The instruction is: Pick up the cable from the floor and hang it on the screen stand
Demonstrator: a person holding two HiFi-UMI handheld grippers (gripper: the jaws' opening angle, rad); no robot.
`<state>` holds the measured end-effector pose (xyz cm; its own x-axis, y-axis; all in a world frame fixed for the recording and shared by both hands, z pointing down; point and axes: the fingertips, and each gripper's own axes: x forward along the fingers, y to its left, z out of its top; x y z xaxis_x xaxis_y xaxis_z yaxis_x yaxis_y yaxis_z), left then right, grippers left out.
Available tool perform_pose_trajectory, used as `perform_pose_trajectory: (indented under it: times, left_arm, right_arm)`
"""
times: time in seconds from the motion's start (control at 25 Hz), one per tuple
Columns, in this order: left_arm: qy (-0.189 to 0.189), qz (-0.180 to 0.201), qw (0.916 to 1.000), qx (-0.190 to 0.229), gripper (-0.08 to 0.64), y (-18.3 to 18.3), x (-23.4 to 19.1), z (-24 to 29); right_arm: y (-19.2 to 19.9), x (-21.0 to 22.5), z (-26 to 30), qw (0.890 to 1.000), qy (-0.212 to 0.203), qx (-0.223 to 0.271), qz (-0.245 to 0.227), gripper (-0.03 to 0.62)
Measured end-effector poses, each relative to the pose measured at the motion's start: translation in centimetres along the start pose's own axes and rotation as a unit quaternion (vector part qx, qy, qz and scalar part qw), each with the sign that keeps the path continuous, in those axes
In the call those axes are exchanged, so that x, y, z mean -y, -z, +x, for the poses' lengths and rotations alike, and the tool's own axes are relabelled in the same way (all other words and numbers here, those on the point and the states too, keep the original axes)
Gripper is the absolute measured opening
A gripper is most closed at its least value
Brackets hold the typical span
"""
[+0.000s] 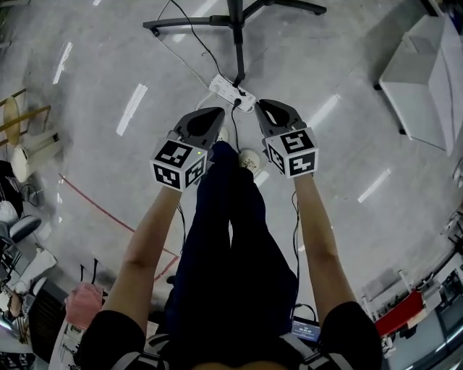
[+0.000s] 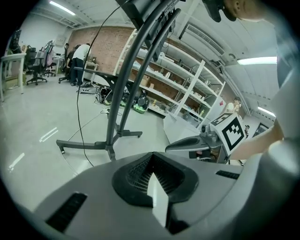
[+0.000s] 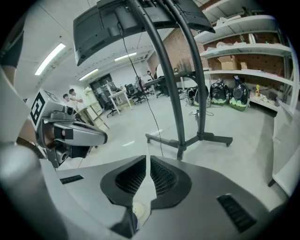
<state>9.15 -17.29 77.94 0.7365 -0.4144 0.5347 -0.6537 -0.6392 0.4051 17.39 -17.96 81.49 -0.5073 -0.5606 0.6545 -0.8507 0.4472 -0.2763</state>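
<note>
Polished grey concrete floor (image 1: 94,166) is seen beneath a person whose dark trousers (image 1: 231,238) and bare forearms lead out to two grippers held side by side. The left gripper (image 1: 216,113) is shown with its jaws pressed together on nothing. The right gripper (image 1: 262,105) is likewise closed and empty, with only a hairline slit seen between its ribbed pads in its own view. Just beyond the tips, at twelve o'clock, a white power strip (image 1: 231,92) lies flat on the floor. From beside it the black cable (image 1: 201,45) is trailed loosely across the concrete toward eleven o'clock, untouched and clear of both tools. Farthest off, at twelve o'clock, the screen stand (image 1: 235,20) is planted on its splayed black base, and its curved posts are seen rising to the screen (image 3: 108,28) in the right gripper view. The cable is judged thin, light and limp, likely to sag and drape once lifted, with a smooth jacket that could slide through closed pads. A hold is best taken on the slack run at eleven o'clock, away from the plug, so that the strip is not dragged.
</note>
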Motion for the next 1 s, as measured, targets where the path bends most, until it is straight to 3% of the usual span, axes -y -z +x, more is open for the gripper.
perform_pose_trajectory:
  times: [0.2, 0.44, 0.68, 1.0]
  left_arm:
    - [0.004, 0.007, 1.0000, -0.004, 0.006, 4.6, -3.3, 4.0]
    - [0.017, -0.027, 0.9994, -0.014, 0.006, 10.4, -7.4, 9.1]
    - [0.023, -0.028, 0.9991, -0.023, 0.006, 15.3, -10.7, 13.2]
    - [0.035, -0.037, 0.9980, -0.038, 0.006, 22.5, -14.3, 18.1]
  right_arm:
    - [4.8, 1.8, 5.3, 1.000, -0.007, -0.019, -0.020, 0.029]
    - [10.3, 4.9, 11.2, 0.999, -0.010, -0.035, -0.029, 0.031]
    - [16.4, 6.3, 17.1, 0.996, -0.029, -0.073, -0.048, 0.119]
    - [23.8, 8.3, 24.2, 0.989, -0.038, -0.118, -0.076, 0.135]
